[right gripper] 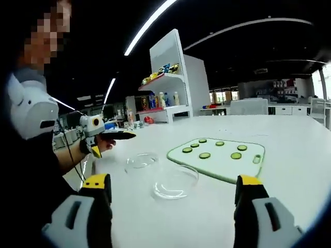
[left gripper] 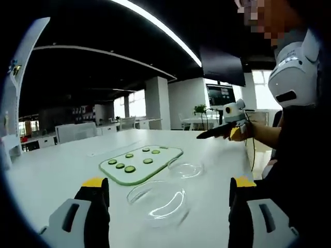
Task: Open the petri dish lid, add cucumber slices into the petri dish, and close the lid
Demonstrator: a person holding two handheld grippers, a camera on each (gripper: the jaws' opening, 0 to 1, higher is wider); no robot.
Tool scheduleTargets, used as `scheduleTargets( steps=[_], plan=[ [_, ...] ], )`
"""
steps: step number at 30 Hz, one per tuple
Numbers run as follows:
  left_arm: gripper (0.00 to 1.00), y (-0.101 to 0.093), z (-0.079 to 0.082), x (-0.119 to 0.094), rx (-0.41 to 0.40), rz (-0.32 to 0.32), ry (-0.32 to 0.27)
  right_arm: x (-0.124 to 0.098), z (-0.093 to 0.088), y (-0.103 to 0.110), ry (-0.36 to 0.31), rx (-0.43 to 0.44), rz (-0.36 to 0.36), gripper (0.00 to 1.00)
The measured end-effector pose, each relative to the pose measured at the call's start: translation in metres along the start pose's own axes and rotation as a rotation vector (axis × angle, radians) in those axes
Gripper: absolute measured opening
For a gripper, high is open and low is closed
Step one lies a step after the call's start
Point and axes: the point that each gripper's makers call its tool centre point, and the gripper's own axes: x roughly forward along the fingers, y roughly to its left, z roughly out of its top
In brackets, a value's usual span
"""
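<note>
— Office lights are running in long strips across the dark ceiling, and everything is sitting on one broad white counter (left gripper: 57,170). What are you seeing on it?

— A pale rectangular cutting board with a green edge (left gripper: 142,163) is lying flat, and round green cucumber slices (left gripper: 130,169) are resting on it in loose rows. From the right gripper view the same board (right gripper: 220,158) is lying beyond the glassware, with slices (right gripper: 205,155) scattered over it.

— And the dish?

— Two clear round glass pieces are sitting apart on the counter, just beside the board. The larger clear glass petri dish (left gripper: 158,199) is lying nearest the left hand-held gripper (left gripper: 168,199), and the smaller clear round lid (left gripper: 186,168) is sitting a little farther back. In the right gripper view they are showing as dish (right gripper: 176,182) and lid (right gripper: 140,161). Which is really base and which is lid, I cannot tell for sure.

— Are the tools holding anything?

— No. The left hand-held gripper's jaws are standing wide apart with nothing between them, and the right hand-held gripper (right gripper: 173,194) is spread just as wide, also bare. Both are hovering short of the glass.

— Anyone else about?

— A person in dark sleeves is standing at the counter's edge, and white shelves with coloured bottles (right gripper: 165,85) are rising behind.
</note>
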Motion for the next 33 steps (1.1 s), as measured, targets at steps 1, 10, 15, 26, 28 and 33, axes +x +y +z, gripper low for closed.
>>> scheduleTargets(
  steps=[1,10,15,26,28,33],
  plan=[
    [0.95,0.001,0.001,0.000,-0.005,0.003,-0.005,-0.001,0.001,0.001,-0.001,-0.003,-0.001,0.97],
    [0.95,0.001,0.002,-0.001,0.014,0.016,0.002,-0.002,0.003,0.007,0.008,-0.012,0.024,0.97],
    [0.93,-0.004,-0.002,0.000,0.029,0.005,0.013,0.006,0.009,0.008,0.016,-0.037,0.036,0.97],
    [0.95,-0.009,-0.007,-0.003,0.004,0.015,0.002,0.083,0.034,0.007,0.110,-0.106,0.156,0.92],
    [0.95,-0.010,-0.011,-0.004,-0.006,0.020,-0.001,0.100,0.037,0.005,0.126,-0.111,0.166,0.90],
    [0.95,-0.013,-0.019,-0.005,-0.030,0.018,-0.001,0.146,0.040,0.000,0.180,-0.117,0.195,0.87]
  ],
)
